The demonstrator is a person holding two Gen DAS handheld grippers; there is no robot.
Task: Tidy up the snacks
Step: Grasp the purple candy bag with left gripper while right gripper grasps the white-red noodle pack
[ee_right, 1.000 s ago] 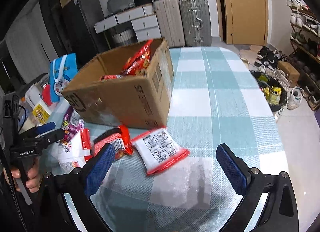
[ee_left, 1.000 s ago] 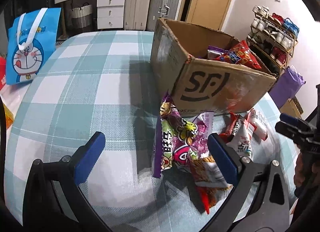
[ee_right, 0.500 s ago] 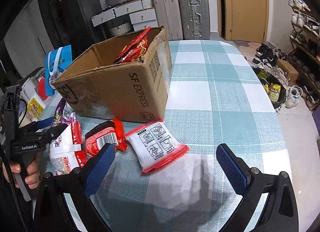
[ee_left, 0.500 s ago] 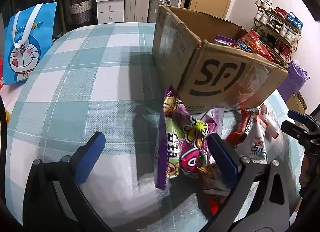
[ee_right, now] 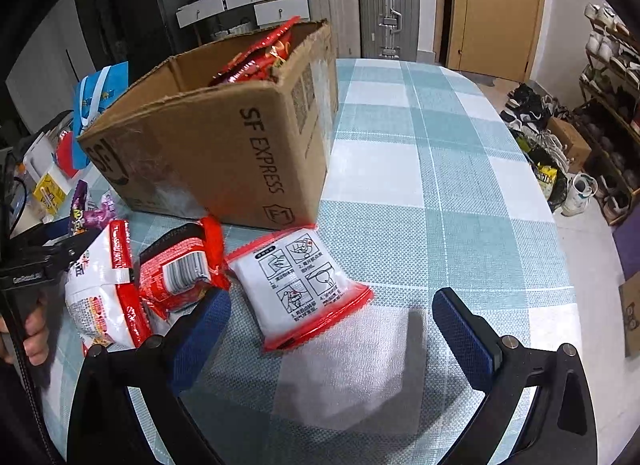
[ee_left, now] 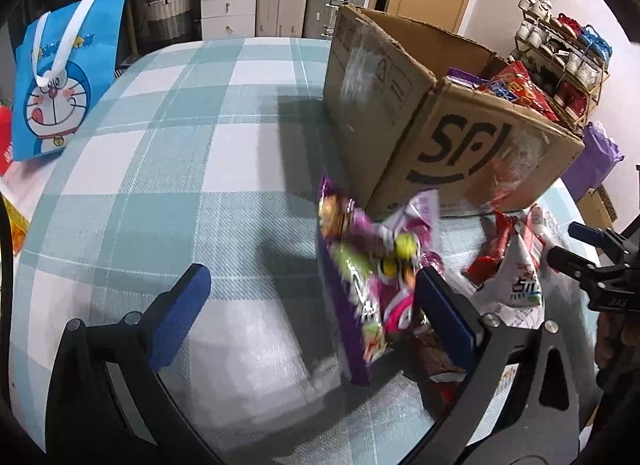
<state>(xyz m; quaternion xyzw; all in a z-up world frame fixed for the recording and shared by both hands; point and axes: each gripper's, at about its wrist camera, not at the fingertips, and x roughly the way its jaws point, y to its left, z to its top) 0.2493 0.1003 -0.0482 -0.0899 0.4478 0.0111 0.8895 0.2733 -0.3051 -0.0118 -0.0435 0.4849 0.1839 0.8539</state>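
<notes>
So the left hand-held gripper (ee_left: 312,301) has its jaws spread wide apart with nothing between them, hanging just over the checked bench (ee_left: 168,169). Its right finger sits right up against a purple snack bag (ee_left: 368,285), which is a bit blurred, so I can't tell if they actually touch. That purple bag lies just in front of the near corner of the cardboard box (ee_left: 440,133), the one with the SF logo, and there are red snack packs (ee_left: 516,89) poking out of the box top. More packets are piled to the right of the purple one, including a white and red one (ee_left: 520,277).

The right hand-held gripper (ee_right: 332,317) is also wide open and empty, low over the bench. Between its fingers, a little ahead, is a white packet with red edges (ee_right: 300,281) lying flat with printed instruction pictures facing up. Just left of that is a red packet with a barcode label (ee_right: 180,265), touching or overlapping it, and then a bigger white and red bag (ee_right: 104,289) further left. All three sit right at the foot of the box's SF EXPRESS side.

A blue cartoon tote bag (ee_left: 60,81) stands off at the far left edge of the bench, well apart from the snacks. Suitcases (ee_right: 360,9) and a shoe rack (ee_left: 560,53) are in the background.
</notes>
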